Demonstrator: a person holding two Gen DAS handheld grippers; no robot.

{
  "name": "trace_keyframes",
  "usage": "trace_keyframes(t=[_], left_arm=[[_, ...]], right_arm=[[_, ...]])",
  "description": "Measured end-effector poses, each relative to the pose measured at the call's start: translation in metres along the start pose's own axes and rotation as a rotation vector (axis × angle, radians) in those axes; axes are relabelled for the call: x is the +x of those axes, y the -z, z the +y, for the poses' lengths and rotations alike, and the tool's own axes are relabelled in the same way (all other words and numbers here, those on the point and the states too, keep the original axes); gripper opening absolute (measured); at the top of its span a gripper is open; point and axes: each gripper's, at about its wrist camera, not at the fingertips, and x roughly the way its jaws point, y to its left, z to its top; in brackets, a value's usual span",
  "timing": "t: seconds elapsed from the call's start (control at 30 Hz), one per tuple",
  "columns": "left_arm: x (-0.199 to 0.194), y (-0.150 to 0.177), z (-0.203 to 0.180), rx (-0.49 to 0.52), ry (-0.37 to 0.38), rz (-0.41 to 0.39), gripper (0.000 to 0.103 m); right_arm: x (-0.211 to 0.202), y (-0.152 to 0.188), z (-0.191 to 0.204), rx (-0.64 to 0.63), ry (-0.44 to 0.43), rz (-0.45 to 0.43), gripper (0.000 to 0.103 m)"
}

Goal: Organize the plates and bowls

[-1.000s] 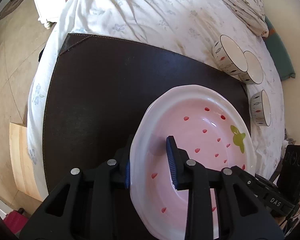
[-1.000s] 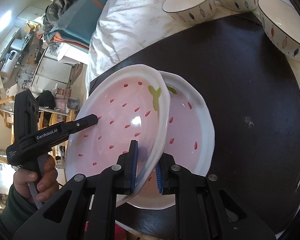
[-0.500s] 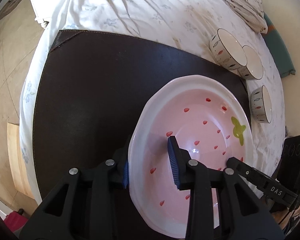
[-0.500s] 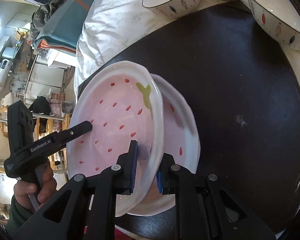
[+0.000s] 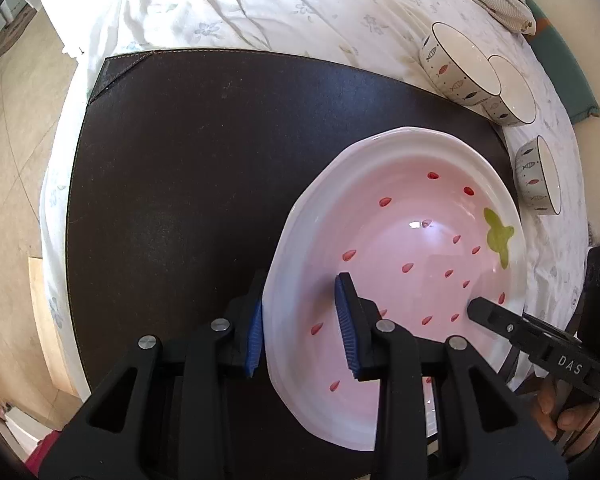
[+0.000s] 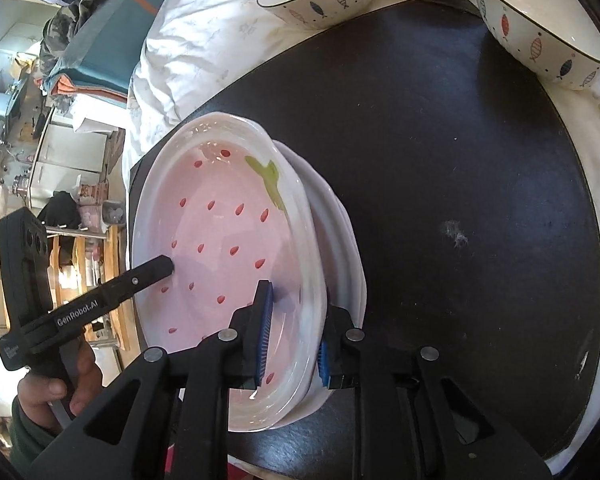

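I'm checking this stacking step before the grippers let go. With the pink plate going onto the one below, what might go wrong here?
1. The right gripper is opening around the rim of the top plate, which sits offset on the lower plate; it may slide or clack down.
2. The left gripper straddles the opposite rim loosely, so it may not steady the plate.
3. The stack sits near the dark mat's front edge.
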Motion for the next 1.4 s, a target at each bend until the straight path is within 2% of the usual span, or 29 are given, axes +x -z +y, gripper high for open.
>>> trace_keyframes(t=[0.13,0.27,0.43,0.53,0.8,0.9,1.03,1.1,1.17,1.23,1.4], left_arm=[[0.000,0.000,-0.005,0.018,-0.030,-0.010,0.032],[-0.001,0.000,-0.002,0.007,-0.028,-0.024,0.032],[-0.001,0.002,0.000,0.023,-0.043,-0.021,0.037],[0.002,0.002,0.001,0.014,-0.031,-0.006,0.037],[0.004,0.004,0.001,0.018,-0.039,0.003,0.037],[0.004,0.002,-0.001,0.012,-0.028,0.006,0.037],[0.005,0.001,0.006,-0.025,-0.024,0.015,0.038],[0.005,0.001,0.009,-0.042,-0.015,0.019,0.038],[0.005,0.002,0.009,-0.040,-0.014,0.018,0.038],[0.003,0.004,0.007,-0.027,-0.024,0.014,0.038],[0.004,0.007,0.005,-0.010,-0.023,0.017,0.038]], right_arm=[[0.001,0.002,0.003,-0.023,0.010,0.017,0.026],[0.002,0.003,0.009,-0.058,0.004,0.036,0.039],[0.000,0.003,0.010,-0.069,0.010,0.063,0.040],[-0.010,0.003,0.007,-0.065,0.031,0.045,0.040],[-0.025,0.003,-0.001,-0.032,-0.002,0.033,0.040],[-0.035,0.005,-0.004,-0.030,0.015,-0.002,0.040],[-0.064,0.000,-0.011,-0.001,0.029,-0.158,0.040],[-0.072,-0.001,-0.012,-0.013,0.116,-0.217,0.042],[-0.064,-0.002,-0.017,-0.002,0.146,-0.190,0.044],[-0.052,-0.001,-0.019,0.002,0.127,-0.145,0.045],[-0.035,0.002,0.001,-0.096,0.133,-0.089,0.023]])
